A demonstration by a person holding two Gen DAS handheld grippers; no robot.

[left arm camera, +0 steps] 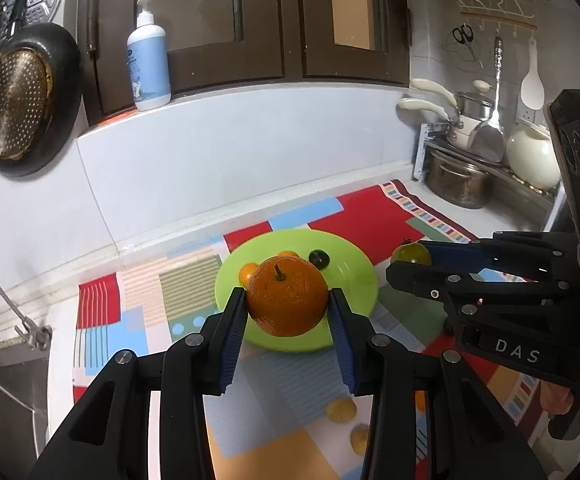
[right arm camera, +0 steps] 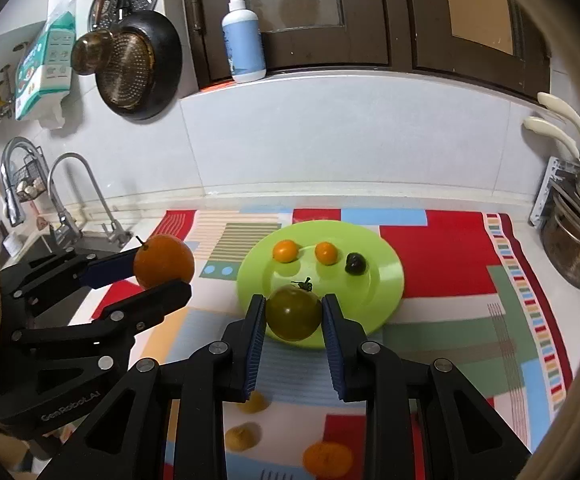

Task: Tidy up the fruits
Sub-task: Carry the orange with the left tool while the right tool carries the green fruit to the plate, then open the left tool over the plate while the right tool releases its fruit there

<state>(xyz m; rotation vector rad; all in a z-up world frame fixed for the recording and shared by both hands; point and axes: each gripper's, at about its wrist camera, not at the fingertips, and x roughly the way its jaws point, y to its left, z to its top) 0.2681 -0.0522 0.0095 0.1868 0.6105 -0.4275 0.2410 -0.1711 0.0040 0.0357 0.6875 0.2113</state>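
My left gripper [left arm camera: 287,300] is shut on a large orange [left arm camera: 286,280] with a short stem, held above the near edge of a lime-green plate [left arm camera: 349,280]. My right gripper [right arm camera: 293,305] is shut on a green tomato [right arm camera: 293,316] over the plate's [right arm camera: 385,280] near rim. On the plate lie two small orange fruits [right arm camera: 286,251] [right arm camera: 326,253] and one dark fruit [right arm camera: 355,263]. Each view shows the other gripper from the side: the right one [left arm camera: 409,259] with the tomato [left arm camera: 409,253], the left one [right arm camera: 162,269] with the orange [right arm camera: 164,258].
A colourful patchwork mat [right arm camera: 449,260] covers the counter. Two small yellow fruits [right arm camera: 254,403] [right arm camera: 242,436] and an orange one [right arm camera: 327,458] lie on it near me. A sink with taps [right arm camera: 66,200] is at the left, pots on a rack [left arm camera: 461,184] at the right, and a pump bottle [right arm camera: 244,44] on the ledge behind.
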